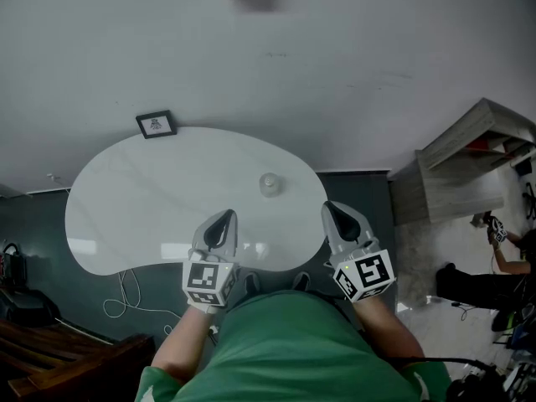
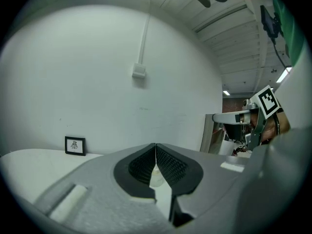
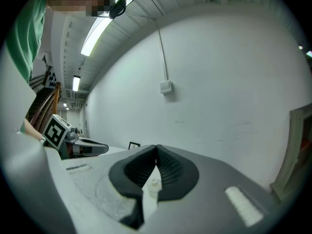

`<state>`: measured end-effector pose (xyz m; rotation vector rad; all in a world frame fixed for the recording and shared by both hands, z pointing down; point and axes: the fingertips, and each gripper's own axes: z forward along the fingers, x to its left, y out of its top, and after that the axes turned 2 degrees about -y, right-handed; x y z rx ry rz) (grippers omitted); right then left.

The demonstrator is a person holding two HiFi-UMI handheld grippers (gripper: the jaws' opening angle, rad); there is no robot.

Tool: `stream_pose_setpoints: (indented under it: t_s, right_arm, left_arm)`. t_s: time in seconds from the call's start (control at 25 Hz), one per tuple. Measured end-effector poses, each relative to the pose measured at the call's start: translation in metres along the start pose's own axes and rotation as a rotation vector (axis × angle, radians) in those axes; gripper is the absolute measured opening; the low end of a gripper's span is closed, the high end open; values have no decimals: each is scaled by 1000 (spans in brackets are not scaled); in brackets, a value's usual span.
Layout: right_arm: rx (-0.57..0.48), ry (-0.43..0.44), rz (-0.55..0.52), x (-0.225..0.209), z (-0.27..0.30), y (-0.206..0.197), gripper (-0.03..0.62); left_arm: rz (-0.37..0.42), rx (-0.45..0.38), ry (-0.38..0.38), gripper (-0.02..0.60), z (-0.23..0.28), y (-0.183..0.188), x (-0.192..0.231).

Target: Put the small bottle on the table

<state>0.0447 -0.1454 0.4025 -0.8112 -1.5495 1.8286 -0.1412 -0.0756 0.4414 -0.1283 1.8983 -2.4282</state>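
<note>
A small clear bottle (image 1: 269, 184) stands upright on the white kidney-shaped table (image 1: 142, 208), right of its middle. My left gripper (image 1: 227, 215) hovers over the table's near edge, short of the bottle and slightly left of it; its jaws are shut with nothing in them. My right gripper (image 1: 329, 208) is level with it past the table's right end, also shut and empty. In the left gripper view the bottle (image 2: 157, 177) shows beyond the closed tips of the left gripper (image 2: 156, 148). In the right gripper view the bottle (image 3: 153, 187) likewise sits beyond the right gripper (image 3: 156, 150).
A small framed picture (image 1: 157, 124) leans at the table's far left against the wall. White cables (image 1: 126, 296) lie on the floor under the near edge. A wooden shelf unit (image 1: 469, 162) stands at the right, with another person (image 1: 507, 262) beyond. Dark furniture (image 1: 50, 350) fills the lower left.
</note>
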Motion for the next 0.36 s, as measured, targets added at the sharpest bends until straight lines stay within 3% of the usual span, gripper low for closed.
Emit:
stream_pose_setpoints:
  t_s: [0.36]
  right_arm:
    - [-1,-10,4,-11,0,0,2]
  left_arm:
    - [21,7,-15,12,13,-2,-5]
